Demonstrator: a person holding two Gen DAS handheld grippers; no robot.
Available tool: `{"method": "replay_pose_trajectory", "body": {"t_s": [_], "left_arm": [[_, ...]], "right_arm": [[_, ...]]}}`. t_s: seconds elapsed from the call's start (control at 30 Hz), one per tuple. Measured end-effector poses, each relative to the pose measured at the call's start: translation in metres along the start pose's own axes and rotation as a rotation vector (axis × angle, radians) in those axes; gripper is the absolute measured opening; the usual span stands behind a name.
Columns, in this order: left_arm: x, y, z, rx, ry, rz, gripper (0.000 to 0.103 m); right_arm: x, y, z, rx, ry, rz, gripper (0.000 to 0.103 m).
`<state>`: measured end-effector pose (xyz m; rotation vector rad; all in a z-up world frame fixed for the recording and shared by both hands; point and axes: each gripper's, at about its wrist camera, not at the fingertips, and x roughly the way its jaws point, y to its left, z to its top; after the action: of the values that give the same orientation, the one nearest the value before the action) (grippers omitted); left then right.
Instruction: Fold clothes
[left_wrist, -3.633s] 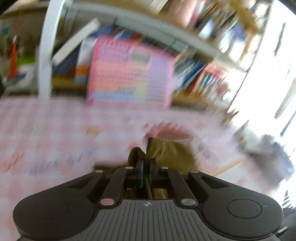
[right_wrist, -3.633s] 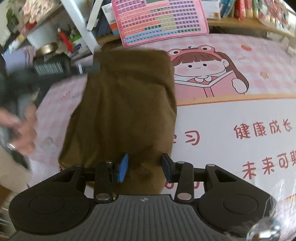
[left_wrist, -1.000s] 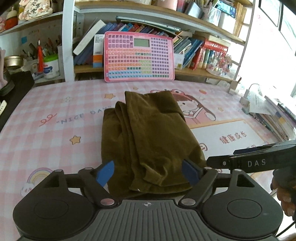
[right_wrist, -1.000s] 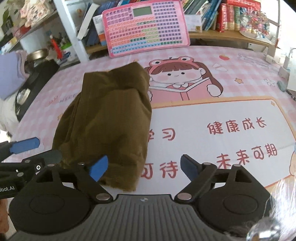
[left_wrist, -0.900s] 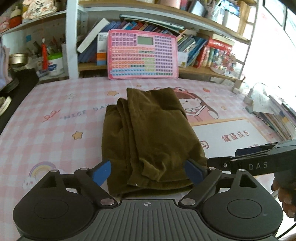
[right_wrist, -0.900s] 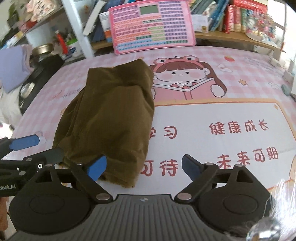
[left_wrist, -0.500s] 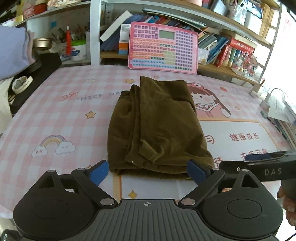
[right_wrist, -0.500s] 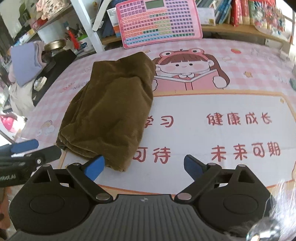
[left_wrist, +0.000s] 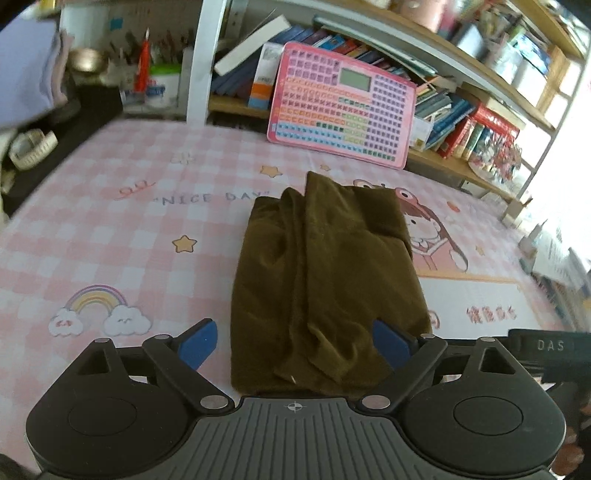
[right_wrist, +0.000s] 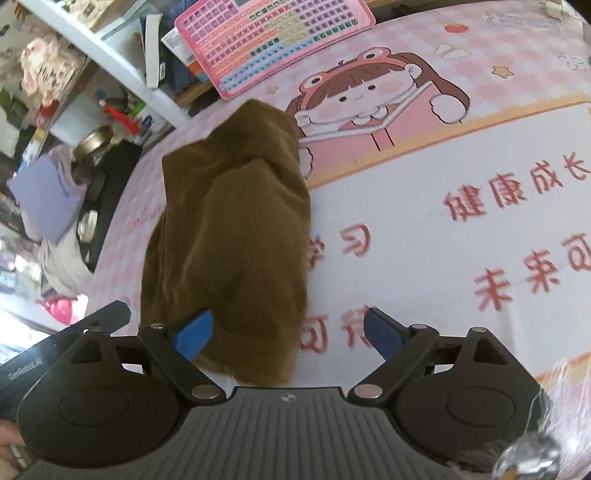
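A brown garment (left_wrist: 321, 280) lies folded in a long stack on the pink checked table cover (left_wrist: 110, 236). My left gripper (left_wrist: 293, 341) stands open just above the stack's near end, blue pads wide apart and holding nothing. In the right wrist view the same brown garment (right_wrist: 229, 236) runs away from me at left of centre. My right gripper (right_wrist: 286, 332) is open over its near right edge, with nothing between its fingers. The body of the other gripper (left_wrist: 546, 347) shows at the right edge of the left wrist view.
A pink keyboard toy (left_wrist: 340, 107) leans against the bookshelf (left_wrist: 461, 122) at the back of the table. A cartoon girl and red characters (right_wrist: 517, 192) are printed on the cover to the right. A purple cloth (right_wrist: 44, 195) and clutter sit at far left.
Both grippers, open throughout the last second, have moved forward and down close to the garment's near end. The right view has tilted to the left. The garment lies as before.
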<state>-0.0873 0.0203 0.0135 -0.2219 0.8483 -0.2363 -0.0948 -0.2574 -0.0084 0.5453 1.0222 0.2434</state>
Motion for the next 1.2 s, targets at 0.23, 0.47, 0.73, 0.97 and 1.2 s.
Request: {"method": "replay_pose_trajectory", "body": {"t_s": [0.23,0.47,0.73,0.97,1.2], "left_arm": [[0.042,0.032,0.026,-0.084,0.098,-0.159,0.092],[0.069,0.041,0.033,-0.101,0.172,-0.225,0.091],[0.077,0.038,0.032,-0.090,0.202,-0.225,0.055],[0.057,0.005,0.033,0.099,0.134,-0.194,0.031],[0.067,0.018,0.032,0.051,0.184,-0.211,0.039]], "right_arm": [[0.025,0.008,0.019,0.099,-0.007,0.009,0.085],[0.041,0.013,0.023,0.141,-0.006,0.003,0.074],[0.045,0.025,0.022,0.114,-0.016,-0.036,0.052],[0.029,0.072,0.012,-0.163,-0.123,-0.117,0.026],[0.032,0.051,0.012,-0.052,-0.075,-0.096,0.037]]}}
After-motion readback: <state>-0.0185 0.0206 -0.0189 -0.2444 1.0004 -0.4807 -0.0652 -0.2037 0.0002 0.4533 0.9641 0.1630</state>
